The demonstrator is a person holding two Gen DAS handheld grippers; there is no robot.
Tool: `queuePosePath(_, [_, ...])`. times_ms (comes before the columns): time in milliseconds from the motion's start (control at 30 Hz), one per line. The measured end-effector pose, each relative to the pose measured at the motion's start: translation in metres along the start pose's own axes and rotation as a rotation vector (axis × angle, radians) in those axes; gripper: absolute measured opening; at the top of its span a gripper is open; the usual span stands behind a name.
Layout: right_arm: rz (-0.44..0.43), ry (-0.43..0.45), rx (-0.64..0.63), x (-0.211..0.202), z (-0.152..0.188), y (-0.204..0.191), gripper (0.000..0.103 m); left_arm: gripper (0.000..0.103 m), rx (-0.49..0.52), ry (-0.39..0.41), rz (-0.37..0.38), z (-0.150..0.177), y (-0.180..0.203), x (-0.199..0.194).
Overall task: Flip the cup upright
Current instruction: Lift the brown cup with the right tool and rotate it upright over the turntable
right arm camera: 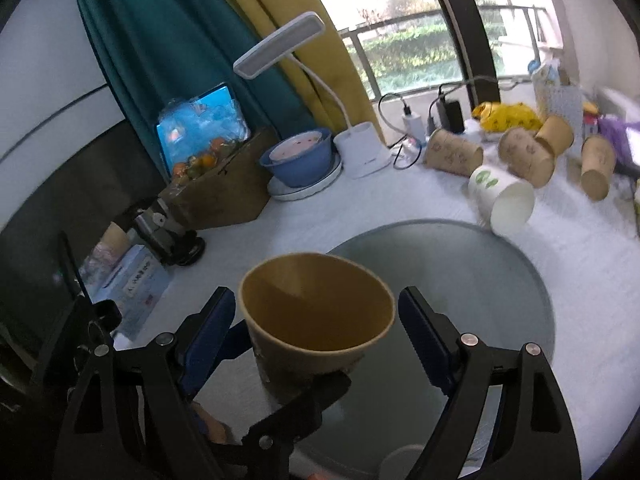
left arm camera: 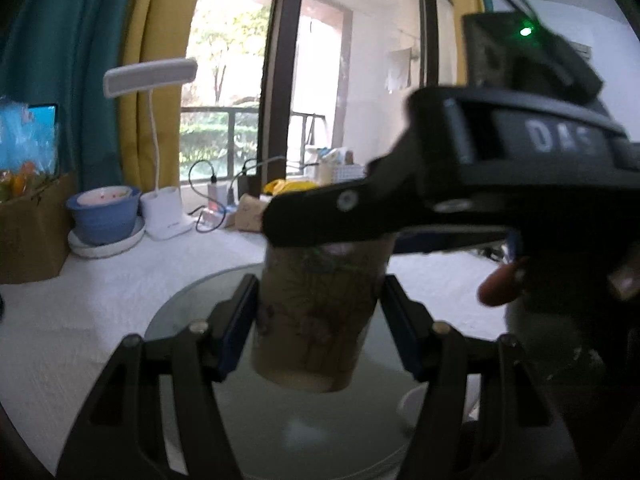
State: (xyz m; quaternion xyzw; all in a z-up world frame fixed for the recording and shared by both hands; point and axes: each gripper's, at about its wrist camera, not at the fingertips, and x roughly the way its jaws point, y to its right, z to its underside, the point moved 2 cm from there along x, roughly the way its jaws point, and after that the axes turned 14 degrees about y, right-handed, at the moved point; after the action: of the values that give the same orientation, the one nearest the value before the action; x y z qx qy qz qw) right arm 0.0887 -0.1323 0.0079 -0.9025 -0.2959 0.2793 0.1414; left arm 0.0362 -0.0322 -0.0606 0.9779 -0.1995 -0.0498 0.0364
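Note:
A brown patterned paper cup [left arm camera: 316, 316] hangs upright above the round glass plate [left arm camera: 192, 308], its base lifted off the glass. My left gripper [left arm camera: 316, 316] is shut on the cup's sides. In the right wrist view the same cup [right arm camera: 316, 312] shows its open mouth facing up. My right gripper [right arm camera: 318, 322] is open, its blue pads [right arm camera: 208, 332] standing clear on either side of the cup's rim. The right gripper's body [left arm camera: 500, 160] crosses over the cup's top in the left wrist view. The left gripper's finger [right arm camera: 296, 408] shows below the cup.
Several brown cups [right arm camera: 452, 152] and a white cup [right arm camera: 502, 198] lie on their sides at the table's far right. A blue bowl [right arm camera: 298, 156] on a white plate, a white desk lamp [right arm camera: 362, 148], a cardboard box [right arm camera: 224, 192], chargers and cables stand along the back.

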Motion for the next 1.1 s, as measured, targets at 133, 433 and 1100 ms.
queuePosePath(133, [-0.008, -0.008, 0.032, -0.002, 0.001, 0.007, 0.086, 0.063, -0.003, 0.001, 0.022, 0.0, 0.005, 0.003])
queuePosePath(433, [-0.044, -0.027, 0.109, -0.004, 0.003, 0.02, 0.073, 0.065, -0.012, -0.013, 0.048, 0.001, 0.009, 0.008])
queuePosePath(1100, [0.07, 0.074, -0.006, -0.009, -0.012, 0.024, 0.069, 0.079, -0.041, -0.098, 0.04, 0.007, -0.002, 0.011])
